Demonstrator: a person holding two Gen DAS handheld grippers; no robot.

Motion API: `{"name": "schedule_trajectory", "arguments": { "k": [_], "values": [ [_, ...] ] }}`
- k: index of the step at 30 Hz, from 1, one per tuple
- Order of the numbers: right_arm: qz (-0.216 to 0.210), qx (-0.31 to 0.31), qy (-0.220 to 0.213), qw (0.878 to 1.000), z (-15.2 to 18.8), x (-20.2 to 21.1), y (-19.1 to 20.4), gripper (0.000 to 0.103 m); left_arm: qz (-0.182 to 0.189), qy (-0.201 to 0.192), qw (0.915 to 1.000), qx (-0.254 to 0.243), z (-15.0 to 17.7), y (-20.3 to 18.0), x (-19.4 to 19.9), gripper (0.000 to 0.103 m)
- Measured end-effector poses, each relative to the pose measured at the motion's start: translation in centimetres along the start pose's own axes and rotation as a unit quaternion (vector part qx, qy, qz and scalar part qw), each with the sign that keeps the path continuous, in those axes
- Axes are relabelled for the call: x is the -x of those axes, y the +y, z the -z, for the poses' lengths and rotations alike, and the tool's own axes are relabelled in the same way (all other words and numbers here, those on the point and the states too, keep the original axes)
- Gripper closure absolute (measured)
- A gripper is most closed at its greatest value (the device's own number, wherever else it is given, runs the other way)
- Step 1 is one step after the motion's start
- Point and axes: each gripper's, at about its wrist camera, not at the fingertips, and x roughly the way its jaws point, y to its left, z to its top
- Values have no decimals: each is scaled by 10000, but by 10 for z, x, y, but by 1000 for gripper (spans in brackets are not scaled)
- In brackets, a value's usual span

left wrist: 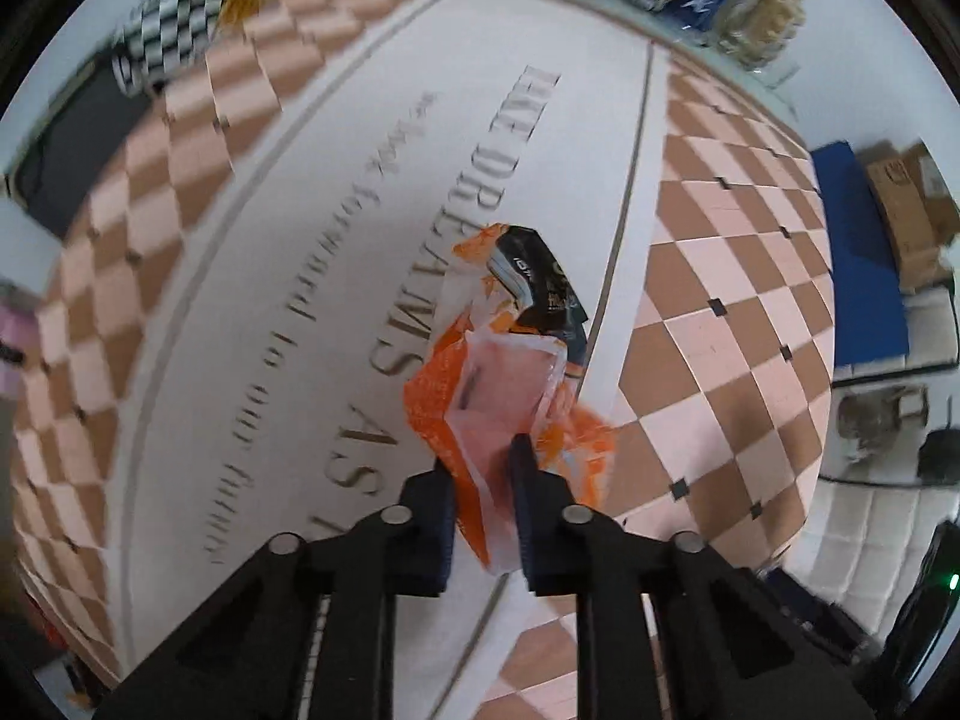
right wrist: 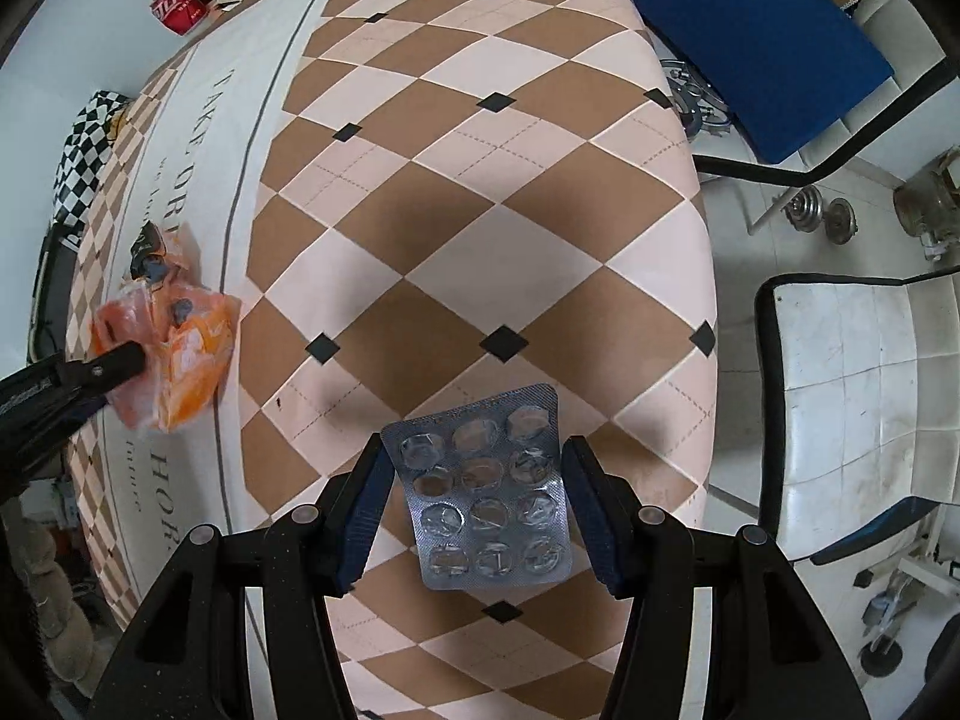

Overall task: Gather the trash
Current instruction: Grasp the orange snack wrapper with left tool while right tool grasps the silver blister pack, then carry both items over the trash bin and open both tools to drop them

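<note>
My left gripper (left wrist: 483, 459) is shut on an orange and clear plastic bag (left wrist: 480, 396) that lies over the tablecloth's white lettered band. A black snack wrapper (left wrist: 540, 282) sticks out of the bag's far end. The bag (right wrist: 174, 336) and the left gripper's fingers (right wrist: 108, 363) also show at the left of the right wrist view. My right gripper (right wrist: 474, 450) is open, its fingers on either side of an empty silver blister pack (right wrist: 486, 492) that lies flat on the checkered cloth near the table's right edge.
The table has a brown and pink checkered cloth (right wrist: 480, 180). A red cola can (right wrist: 177, 9) and clutter stand at the far end. A checkered cloth bag (right wrist: 84, 150) sits at the left. A blue chair (right wrist: 750, 30) and a white chair (right wrist: 852, 390) stand to the right.
</note>
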Motion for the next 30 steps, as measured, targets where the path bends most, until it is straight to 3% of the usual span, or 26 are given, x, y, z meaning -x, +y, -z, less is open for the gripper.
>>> {"name": "schedule_trajectory", "arguments": {
  "k": [9, 15, 23, 30],
  "values": [
    [-140, 123, -340, 9992, 57, 45, 27, 43, -584, -610, 9928, -855, 57, 23, 61, 97],
    [-232, 312, -650, 9971, 125, 82, 63, 43, -590, -861, 9881, -1126, 122, 55, 103, 97],
    [-362, 289, -984, 9941, 276, 114, 119, 43, -207, -947, 9826, -1584, 232, 128, 149, 97],
    [-455, -228, -852, 9951, 431, 106, 156, 43, 124, -574, 9793, -1939, 324, 186, 164, 97]
  ]
}}
